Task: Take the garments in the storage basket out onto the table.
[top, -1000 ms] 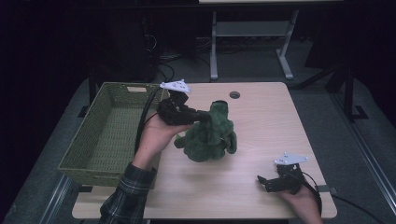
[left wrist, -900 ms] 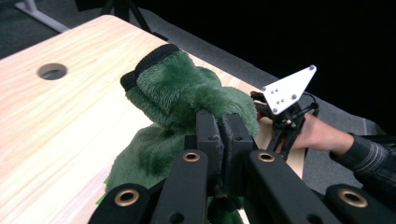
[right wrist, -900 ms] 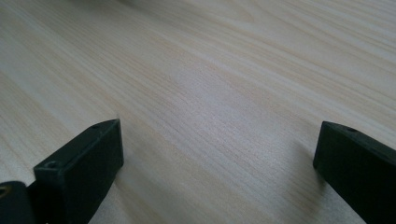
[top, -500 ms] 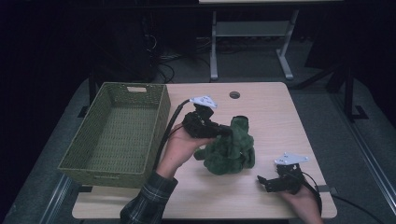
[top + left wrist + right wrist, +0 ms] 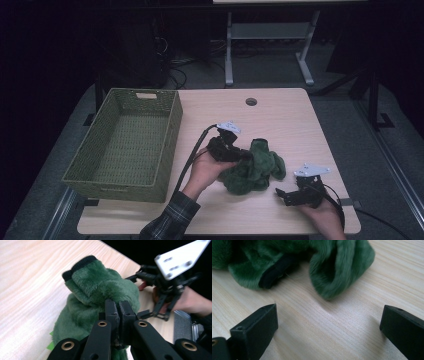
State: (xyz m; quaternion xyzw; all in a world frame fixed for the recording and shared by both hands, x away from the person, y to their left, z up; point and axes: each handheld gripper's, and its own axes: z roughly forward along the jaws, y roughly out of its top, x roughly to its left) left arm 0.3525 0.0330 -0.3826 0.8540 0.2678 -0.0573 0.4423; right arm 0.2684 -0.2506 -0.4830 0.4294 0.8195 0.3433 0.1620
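Observation:
A fuzzy dark green garment (image 5: 254,169) with a black cuff lies bunched on the table's right half. My left gripper (image 5: 239,154) is shut on a fold of it at its left side. In the left gripper view the two jaws press together on the green garment (image 5: 100,292), whose black cuff stands up at the top. My right gripper (image 5: 281,194) rests low on the table just right of the pile, jaws wide open. In the right gripper view the garment (image 5: 337,267) lies a short way ahead of the open gripper (image 5: 329,325), apart from it.
A green woven basket (image 5: 172,130) stands at the left of the wooden table (image 5: 280,115). A round cable hole (image 5: 251,102) sits near the far edge. A metal stand's legs (image 5: 265,35) are on the floor behind.
My left gripper has carried the green garment from beside the basket rightward and toward the near edge, setting it down close to the right gripper. The right gripper has stayed put.

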